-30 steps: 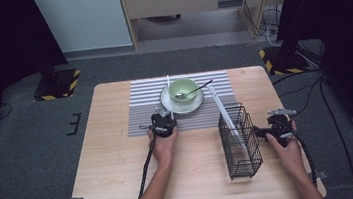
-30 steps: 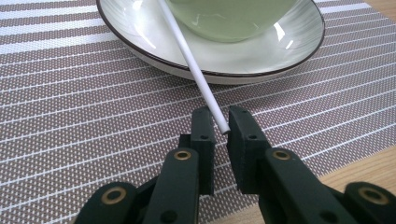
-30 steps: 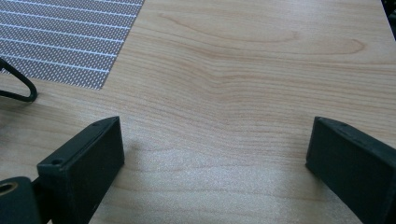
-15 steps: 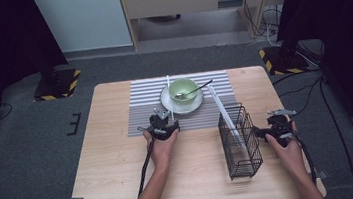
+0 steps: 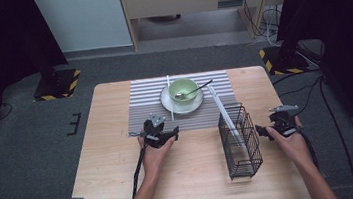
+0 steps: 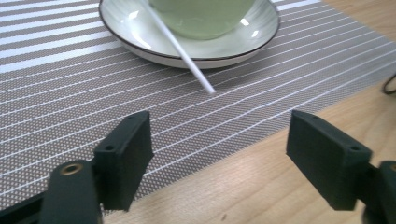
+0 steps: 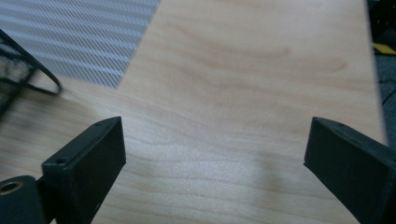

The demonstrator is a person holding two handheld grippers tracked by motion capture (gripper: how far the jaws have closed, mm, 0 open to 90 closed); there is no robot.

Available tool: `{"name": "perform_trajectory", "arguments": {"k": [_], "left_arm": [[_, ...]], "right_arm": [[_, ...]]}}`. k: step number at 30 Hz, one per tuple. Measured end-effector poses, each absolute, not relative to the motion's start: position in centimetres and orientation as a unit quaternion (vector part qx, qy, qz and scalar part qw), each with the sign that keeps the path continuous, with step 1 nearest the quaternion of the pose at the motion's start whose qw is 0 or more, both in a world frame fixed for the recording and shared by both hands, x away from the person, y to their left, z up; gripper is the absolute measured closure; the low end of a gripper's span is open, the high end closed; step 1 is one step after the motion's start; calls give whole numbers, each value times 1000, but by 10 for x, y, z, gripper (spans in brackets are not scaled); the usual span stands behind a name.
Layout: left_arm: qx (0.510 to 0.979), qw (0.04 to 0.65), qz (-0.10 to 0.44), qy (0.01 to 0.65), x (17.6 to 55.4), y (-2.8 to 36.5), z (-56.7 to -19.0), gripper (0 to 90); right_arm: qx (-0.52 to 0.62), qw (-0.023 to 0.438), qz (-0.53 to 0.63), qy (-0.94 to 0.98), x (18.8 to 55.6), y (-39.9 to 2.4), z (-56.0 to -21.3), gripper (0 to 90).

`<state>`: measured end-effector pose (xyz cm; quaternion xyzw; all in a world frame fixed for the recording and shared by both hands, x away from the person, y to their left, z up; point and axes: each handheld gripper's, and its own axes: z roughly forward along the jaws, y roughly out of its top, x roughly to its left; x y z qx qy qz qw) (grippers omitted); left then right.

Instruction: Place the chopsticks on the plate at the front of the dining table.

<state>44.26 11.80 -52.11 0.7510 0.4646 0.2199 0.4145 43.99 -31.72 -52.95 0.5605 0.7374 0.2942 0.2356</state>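
Note:
A green bowl (image 5: 183, 87) with a spoon (image 5: 197, 88) stands on a pale plate (image 5: 181, 109) on the striped placemat (image 5: 140, 108). A thin white stick (image 5: 170, 97) lies across the plate's left side, its near end on the mat. My left gripper (image 5: 163, 127) hovers just short of that end. In the left gripper view its jaws (image 6: 219, 140) have just been opening and stand apart with nothing between them, the stick (image 6: 182, 51) and plate (image 6: 140, 42) ahead. My right gripper (image 5: 264, 128) is open beside a black wire basket (image 5: 240, 142), over bare wood (image 7: 215, 140).
A second white stick (image 5: 223, 111) leans in the wire basket, whose corner (image 7: 28, 79) shows left of the right jaws. The mat's near edge (image 6: 201, 154) runs under the left jaws. Bare tabletop (image 5: 103, 178) lies at the near left.
The left gripper has drawn back a little from the plate toward the near side, and its jaws have spread apart. The white stick stays on the plate. The right gripper has kept still.

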Motion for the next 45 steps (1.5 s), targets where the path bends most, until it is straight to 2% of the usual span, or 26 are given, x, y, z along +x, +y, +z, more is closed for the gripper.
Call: {"name": "perform_trajectory", "arguments": {"k": [5, 6, 10, 18, 29, 37, 45], "left_arm": [[770, 409, 209, 442, 440, 119, -514, 149], [768, 415, 207, 442, 439, 121, -512, 140], [764, 421, 201, 445, 437, 132, -507, 110], [763, 418, 212, 446, 429, 149, -497, 82], [760, 414, 201, 458, 426, 163, -503, 80], [754, 407, 205, 473, 428, 170, -505, 51], [758, 400, 203, 474, 429, 170, -504, 57]], "right_arm": [[543, 242, 311, 741, 434, -323, -487, 97], [537, 244, 324, 739, 432, -324, -469, 120], [525, 244, 338, 742, 431, -323, -445, 139], [493, 236, 379, 746, 435, -309, -401, 272], [456, 225, 412, 756, 447, -264, -376, 441], [439, 210, 426, 762, 454, -238, -369, 497], [419, 200, 434, 772, 456, -215, -364, 615]]}}
